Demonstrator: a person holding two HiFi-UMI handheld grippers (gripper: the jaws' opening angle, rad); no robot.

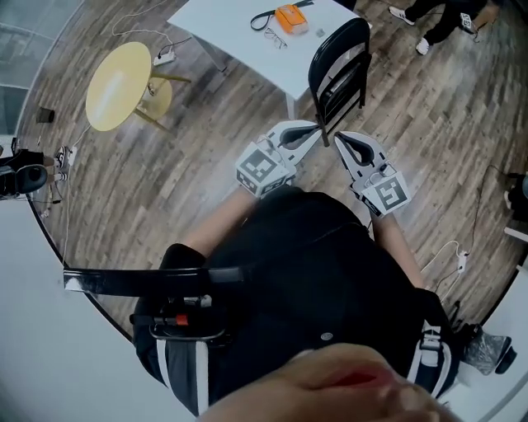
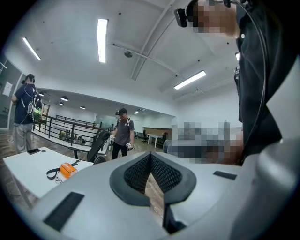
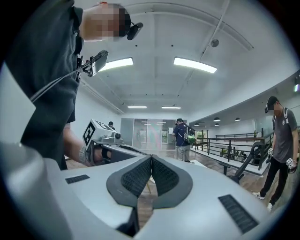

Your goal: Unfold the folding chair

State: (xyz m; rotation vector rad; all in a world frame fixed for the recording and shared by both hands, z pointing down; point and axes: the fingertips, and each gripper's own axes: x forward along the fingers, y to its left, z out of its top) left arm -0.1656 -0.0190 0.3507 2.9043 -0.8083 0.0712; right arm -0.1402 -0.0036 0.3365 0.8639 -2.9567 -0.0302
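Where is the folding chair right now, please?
Head view, upper right of centre: the folding chair stands beside the white table, just beyond the left gripper and right gripper.

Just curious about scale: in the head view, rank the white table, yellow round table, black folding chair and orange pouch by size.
White rectangular table, largest.
Yellow round table and black folding chair: too alike to rank.
Orange pouch, smallest.

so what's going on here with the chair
A person holds a gripper in each hand, facing a black folding chair that stands beside a white table. The left gripper and right gripper are both shut with nothing between their jaws, tips side by side near the chair's near edge. Neither grips the chair, which does not look unfolded yet.
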